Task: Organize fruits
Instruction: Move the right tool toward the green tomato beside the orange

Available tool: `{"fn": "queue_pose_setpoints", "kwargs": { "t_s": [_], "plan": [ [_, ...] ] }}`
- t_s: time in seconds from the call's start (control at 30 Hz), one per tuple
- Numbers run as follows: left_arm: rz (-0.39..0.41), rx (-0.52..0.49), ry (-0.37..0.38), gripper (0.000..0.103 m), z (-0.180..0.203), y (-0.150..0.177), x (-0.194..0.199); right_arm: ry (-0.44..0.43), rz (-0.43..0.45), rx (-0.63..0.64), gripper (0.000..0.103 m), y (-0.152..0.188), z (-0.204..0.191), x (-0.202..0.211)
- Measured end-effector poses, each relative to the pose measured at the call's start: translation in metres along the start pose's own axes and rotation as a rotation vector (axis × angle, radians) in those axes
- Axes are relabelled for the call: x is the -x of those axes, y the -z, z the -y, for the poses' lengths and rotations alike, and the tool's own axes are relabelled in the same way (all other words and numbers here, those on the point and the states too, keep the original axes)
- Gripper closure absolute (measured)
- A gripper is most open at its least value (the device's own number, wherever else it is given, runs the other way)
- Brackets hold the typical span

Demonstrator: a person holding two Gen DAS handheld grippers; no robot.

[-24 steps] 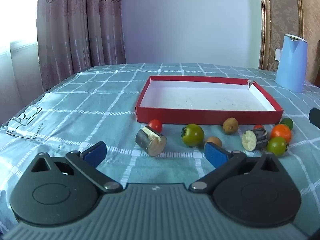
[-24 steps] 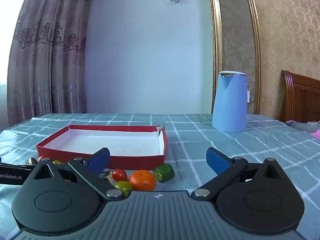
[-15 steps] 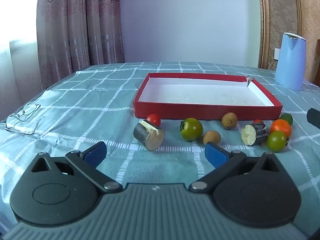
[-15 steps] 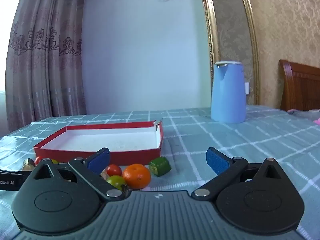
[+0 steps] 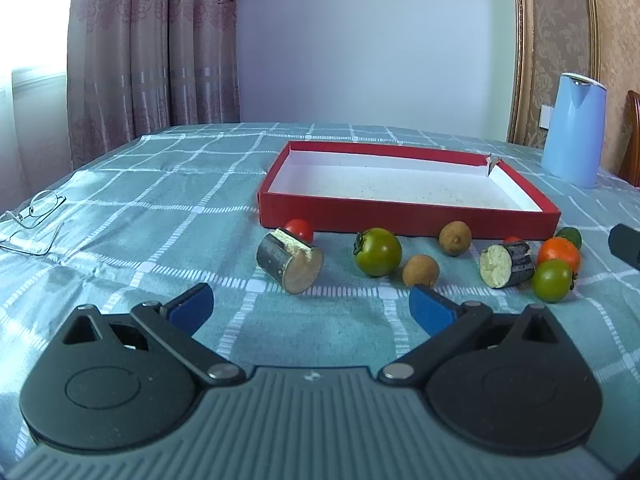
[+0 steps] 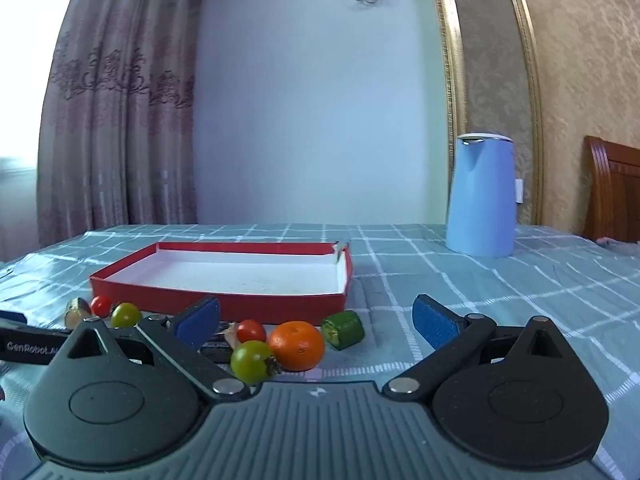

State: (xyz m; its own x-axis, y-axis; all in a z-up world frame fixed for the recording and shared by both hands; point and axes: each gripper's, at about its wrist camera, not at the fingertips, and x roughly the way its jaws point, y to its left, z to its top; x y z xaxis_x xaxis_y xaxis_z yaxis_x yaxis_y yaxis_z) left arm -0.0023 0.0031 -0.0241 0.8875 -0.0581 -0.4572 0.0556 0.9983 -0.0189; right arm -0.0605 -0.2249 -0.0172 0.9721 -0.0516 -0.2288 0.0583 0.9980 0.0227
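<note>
Fruits [image 5: 377, 251] loose on checked cloth [image 5: 160, 216], in row just before red box [image 5: 408, 216]; box holds nothing. Left gripper [image 5: 312, 306] and right gripper [image 6: 316, 316] both spread wide, gripping nothing.

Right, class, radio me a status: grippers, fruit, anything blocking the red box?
Left gripper and right gripper open, empty. Fruit, incl. orange, on cloth before the empty red box. Nothing blocking.

Left wrist view: low over the tabletop [image 5: 120, 208], angled down, facing the red box [image 5: 400, 216] from the near left. Right wrist view: lower, nearly level, facing the box [image 6: 280, 304] from the near right. Both share the box, the orange [image 5: 558, 252] [image 6: 296, 345] and the kettle [image 5: 573, 140] [image 6: 480, 196].
</note>
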Motion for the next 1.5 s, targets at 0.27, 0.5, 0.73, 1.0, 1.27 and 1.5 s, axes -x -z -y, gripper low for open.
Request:
{"fn": "queue_pose_setpoints", "kwargs": {
  "t_s": [0.27,0.5,0.73,1.0,1.27,1.5],
  "plan": [
    [-0.019,0.003,-0.02,0.0,0.001,-0.001,-0.003,-0.01,0.012,0.068,0.0,0.003,-0.01,0.0],
    [-0.039,-0.009,-0.041,0.0,0.002,0.0,-0.007,-0.06,0.02,0.073,0.0,0.005,-0.01,0.001],
    [-0.054,-0.002,-0.047,0.0,0.002,0.0,-0.011,-0.114,-0.029,0.047,0.0,0.003,-0.005,-0.007],
    [-0.061,-0.003,-0.058,0.0,0.003,0.0,-0.013,-0.106,-0.063,0.05,0.0,0.004,-0.008,-0.012],
    [-0.065,-0.004,-0.066,0.0,0.003,0.001,-0.013,-0.11,-0.041,0.037,0.0,0.003,-0.004,-0.008],
    [-0.071,-0.007,-0.074,0.0,0.004,0.002,-0.013,-0.134,-0.067,0.012,0.0,0.002,0.003,-0.008]
  ]
}}
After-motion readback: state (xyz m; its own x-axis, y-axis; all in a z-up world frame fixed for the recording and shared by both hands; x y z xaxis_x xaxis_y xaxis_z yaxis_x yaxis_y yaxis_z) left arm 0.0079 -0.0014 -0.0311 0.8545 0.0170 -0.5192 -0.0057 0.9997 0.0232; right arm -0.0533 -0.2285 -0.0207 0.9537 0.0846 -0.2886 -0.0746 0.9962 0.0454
